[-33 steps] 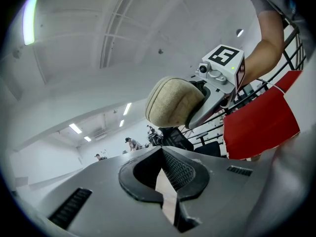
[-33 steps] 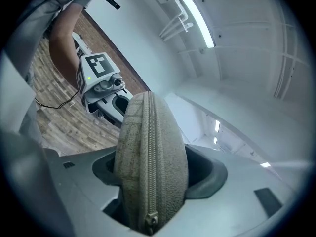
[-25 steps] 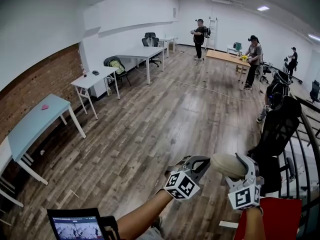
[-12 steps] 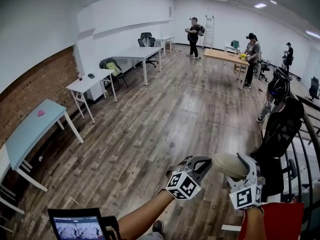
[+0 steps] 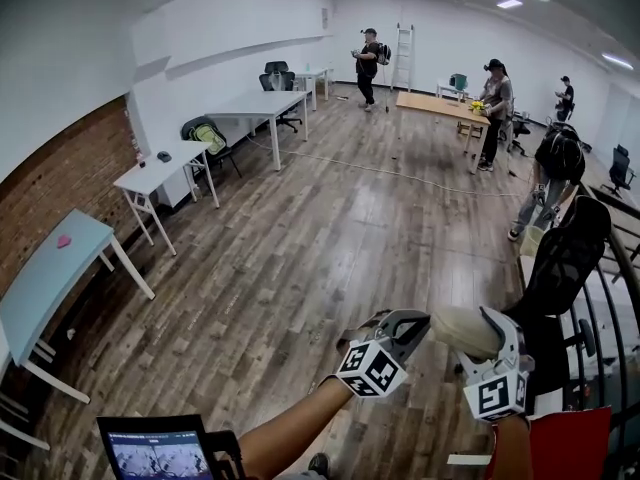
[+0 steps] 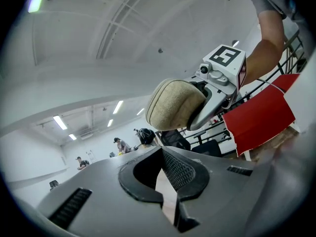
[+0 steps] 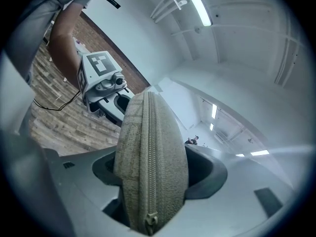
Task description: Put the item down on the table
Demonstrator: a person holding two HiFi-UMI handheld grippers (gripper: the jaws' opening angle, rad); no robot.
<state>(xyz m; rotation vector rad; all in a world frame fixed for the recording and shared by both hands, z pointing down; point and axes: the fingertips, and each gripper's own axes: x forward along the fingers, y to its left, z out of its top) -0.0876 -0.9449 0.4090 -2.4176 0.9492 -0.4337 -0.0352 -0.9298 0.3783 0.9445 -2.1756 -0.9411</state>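
— Where's the pouch (image 5: 455, 329)?
— In the air above the floor (image 5: 300, 248). The right gripper (image 7: 150, 181) view shows its jaws clamped on it, zip (image 7: 148, 152) facing the camera.
— And the left gripper (image 6: 168, 194)?
— Its own view shows the jaws all but together, with nothing between them; the head view doesn't show that.

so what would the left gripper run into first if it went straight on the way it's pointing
Most likely the beige zip pouch clamped in the right gripper: it sits just ahead of the left gripper, slightly above its line. Depth is unclear.
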